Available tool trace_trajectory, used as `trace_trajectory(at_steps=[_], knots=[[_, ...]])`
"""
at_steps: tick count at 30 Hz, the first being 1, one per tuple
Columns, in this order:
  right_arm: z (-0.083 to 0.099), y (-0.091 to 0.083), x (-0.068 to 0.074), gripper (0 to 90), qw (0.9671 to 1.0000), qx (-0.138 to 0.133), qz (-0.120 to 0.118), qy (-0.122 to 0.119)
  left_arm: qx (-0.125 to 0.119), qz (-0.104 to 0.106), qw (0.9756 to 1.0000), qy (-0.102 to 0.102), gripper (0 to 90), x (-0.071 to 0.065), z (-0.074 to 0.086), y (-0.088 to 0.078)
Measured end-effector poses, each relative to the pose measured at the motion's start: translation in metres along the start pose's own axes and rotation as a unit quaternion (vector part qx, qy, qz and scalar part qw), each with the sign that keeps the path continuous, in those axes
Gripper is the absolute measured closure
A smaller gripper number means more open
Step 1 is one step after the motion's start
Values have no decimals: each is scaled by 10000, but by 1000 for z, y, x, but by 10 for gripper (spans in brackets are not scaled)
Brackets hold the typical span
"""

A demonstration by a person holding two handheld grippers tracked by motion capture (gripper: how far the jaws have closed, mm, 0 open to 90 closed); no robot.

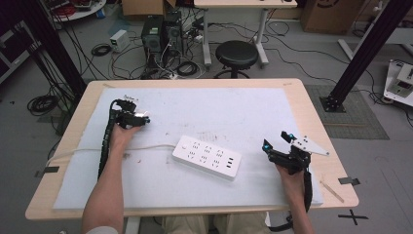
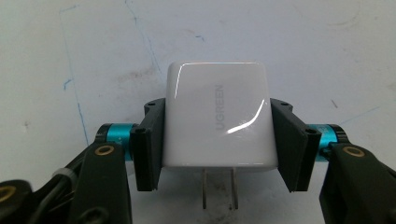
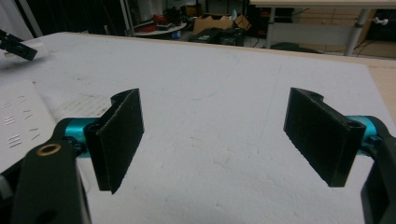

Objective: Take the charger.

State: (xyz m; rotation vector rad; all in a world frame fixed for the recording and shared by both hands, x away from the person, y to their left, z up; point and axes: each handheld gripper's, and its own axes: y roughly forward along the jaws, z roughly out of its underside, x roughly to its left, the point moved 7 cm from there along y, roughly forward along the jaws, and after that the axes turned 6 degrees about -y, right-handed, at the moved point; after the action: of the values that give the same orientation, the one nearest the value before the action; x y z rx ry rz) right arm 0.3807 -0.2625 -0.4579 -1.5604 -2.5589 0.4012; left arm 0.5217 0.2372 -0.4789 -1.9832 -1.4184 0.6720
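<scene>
Left gripper (image 2: 217, 140): jaws clamped on both sides of a white charger (image 2: 218, 119), its two metal prongs pointing back toward the hand, at the far left of the table (image 1: 311, 117). Right gripper (image 3: 215, 135): jaws wide apart, nothing between them, over the white mat (image 1: 219, 107) at the near right. A white power strip (image 1: 207, 157) lies between the two grippers.

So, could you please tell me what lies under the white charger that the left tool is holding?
Under the white charger, gripped by the left tool, the white mat shows around it, with its two prongs sticking out. The mat directly beneath its body is covered.
</scene>
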Motion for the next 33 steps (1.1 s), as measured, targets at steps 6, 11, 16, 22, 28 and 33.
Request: trace_trajectory(at_steps=[6,11,16,22,28,33], knots=[[0,0,0,205,10000,12,17,-13,-76,112,9998,119,424,-13,-4,-18],[0,0,-1,205,10000,-21,25,-15,-166,202,9994,213,424,-23,-6,-33],[0,2,1,206,10000,61,13,-48,-227,294,9987,346,424,-34,-6,-50],[1,3,1,206,9999,115,31,-2,-360,367,9977,450,424,-47,-4,-69],[1,5,5,205,9996,184,-27,-191,-446,428,9965,562,424,-58,0,-80],[1,4,5,205,9997,161,-62,-163,-569,485,9952,627,424,-67,2,-89]])
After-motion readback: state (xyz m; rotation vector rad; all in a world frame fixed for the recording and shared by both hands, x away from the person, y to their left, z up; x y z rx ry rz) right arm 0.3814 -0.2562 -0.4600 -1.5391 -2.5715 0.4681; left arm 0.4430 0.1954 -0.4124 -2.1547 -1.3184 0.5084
